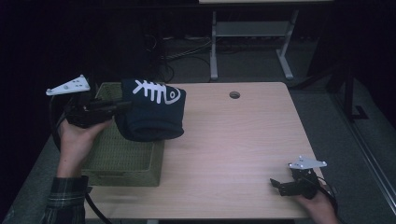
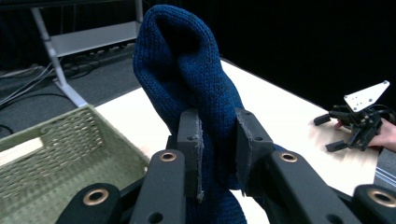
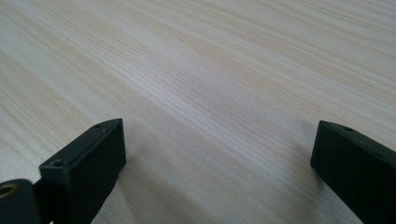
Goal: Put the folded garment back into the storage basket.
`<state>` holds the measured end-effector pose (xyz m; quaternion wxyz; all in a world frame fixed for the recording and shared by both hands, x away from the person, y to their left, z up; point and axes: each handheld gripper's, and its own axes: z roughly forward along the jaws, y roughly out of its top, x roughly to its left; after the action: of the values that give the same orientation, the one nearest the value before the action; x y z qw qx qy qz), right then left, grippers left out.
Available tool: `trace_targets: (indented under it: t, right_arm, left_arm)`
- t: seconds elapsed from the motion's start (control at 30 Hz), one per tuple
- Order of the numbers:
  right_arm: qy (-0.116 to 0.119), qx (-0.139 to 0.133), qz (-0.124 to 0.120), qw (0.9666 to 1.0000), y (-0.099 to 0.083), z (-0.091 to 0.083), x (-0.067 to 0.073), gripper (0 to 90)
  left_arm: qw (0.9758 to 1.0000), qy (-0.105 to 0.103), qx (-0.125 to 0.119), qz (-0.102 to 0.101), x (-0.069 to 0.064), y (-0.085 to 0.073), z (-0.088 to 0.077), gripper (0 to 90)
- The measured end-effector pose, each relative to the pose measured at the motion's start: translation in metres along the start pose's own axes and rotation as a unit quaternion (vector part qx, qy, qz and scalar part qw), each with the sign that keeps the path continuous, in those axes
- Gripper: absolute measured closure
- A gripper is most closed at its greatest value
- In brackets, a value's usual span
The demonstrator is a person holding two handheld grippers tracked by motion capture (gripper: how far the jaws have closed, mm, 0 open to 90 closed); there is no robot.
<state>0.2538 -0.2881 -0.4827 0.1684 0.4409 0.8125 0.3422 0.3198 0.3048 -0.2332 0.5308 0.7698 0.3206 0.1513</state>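
the left gripper (image 1: 122, 105) is pinching a folded dark blue knit sweater (image 1: 152, 116) with a white fish-bone print, both pads pressed into a thick bunch of the cloth, as the left gripper view shows. the sweater hangs in the air over the right edge of the green woven basket (image 1: 122, 161), part of it above the basket and part above the bare wooden table (image 1: 233, 140). the step in hand looks like moving the sweater between basket and table; which way it is headed i cannot tell. to do it well, keep the pinch firm and deep in the fold, since knit slips and a loose layer could slide out and let the bundle fall open. carry it level and high enough that the lower hem clears the basket rim, which could snag it. set it down flat before letting go, so the fold holds. the right gripper (image 1: 280, 183) rests low near the table's right front corner, jaws spread wide with nothing between them, well apart from the sweater and free to steady the cloth or the basket if needed.
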Motion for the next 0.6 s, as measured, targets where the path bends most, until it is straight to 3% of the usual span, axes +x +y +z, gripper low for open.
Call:
trace_targets:
  t: [0.4,0.6]
  right_arm:
    - [-0.001,0.001,0.002,1.0,0.0,0.0,0.0,2.9]
    - [-0.003,0.0,0.003,1.0,0.0,0.0,0.0,2.9]
  left_arm:
    - [0.9995,0.031,0.006,0.005,0.01,0.003,-0.031,73.9]
    - [0.9992,0.04,0.004,-0.004,0.019,-0.004,-0.043,73.9]
